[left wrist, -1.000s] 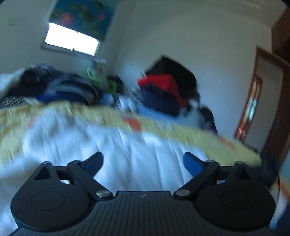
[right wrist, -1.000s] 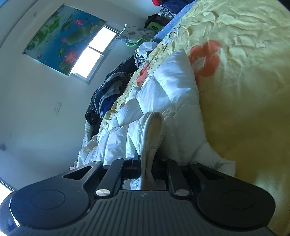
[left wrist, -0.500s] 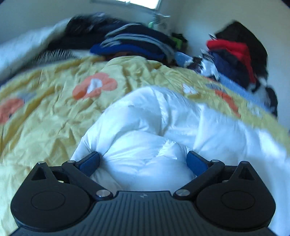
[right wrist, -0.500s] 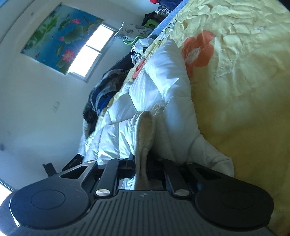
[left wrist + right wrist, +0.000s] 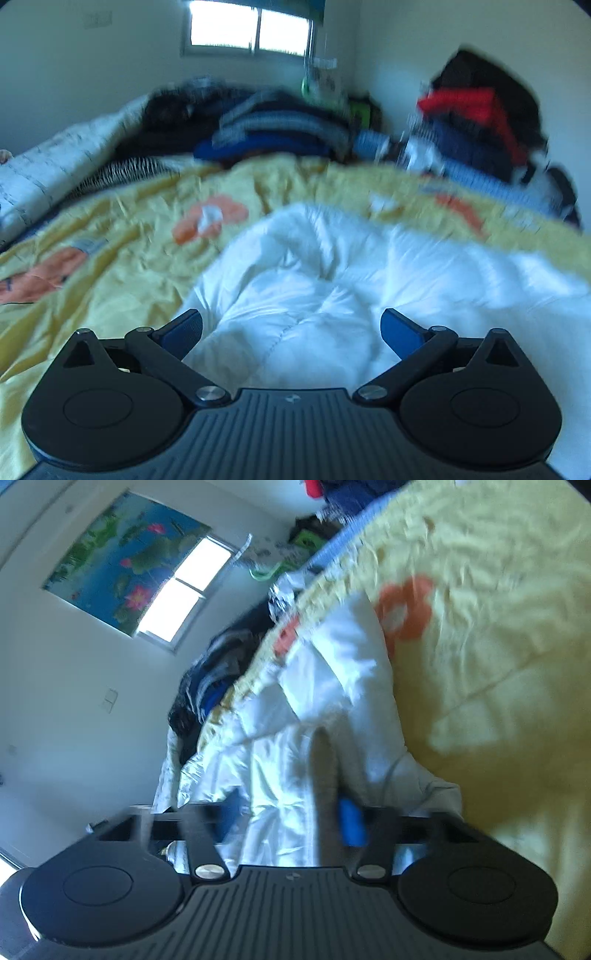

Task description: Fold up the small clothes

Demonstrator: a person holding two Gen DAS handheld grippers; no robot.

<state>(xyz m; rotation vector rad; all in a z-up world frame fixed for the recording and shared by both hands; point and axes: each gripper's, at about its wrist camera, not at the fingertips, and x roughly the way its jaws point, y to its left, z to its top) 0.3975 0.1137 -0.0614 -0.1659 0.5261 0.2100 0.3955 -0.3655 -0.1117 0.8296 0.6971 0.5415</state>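
Fingers on our left gripper (image 5: 291, 328) are spread wide over the white puffy jacket (image 5: 332, 291) on the yellow bedspread (image 5: 122, 258); right gripper (image 5: 295, 821) looks parted too, blurry though. We'd pinch one edge cleanly before folding.

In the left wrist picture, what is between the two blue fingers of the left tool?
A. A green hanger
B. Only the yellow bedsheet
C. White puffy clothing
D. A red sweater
C: the left tool is open, and the white puffy clothing fills the gap between its fingers, lying on the yellow bedsheet.
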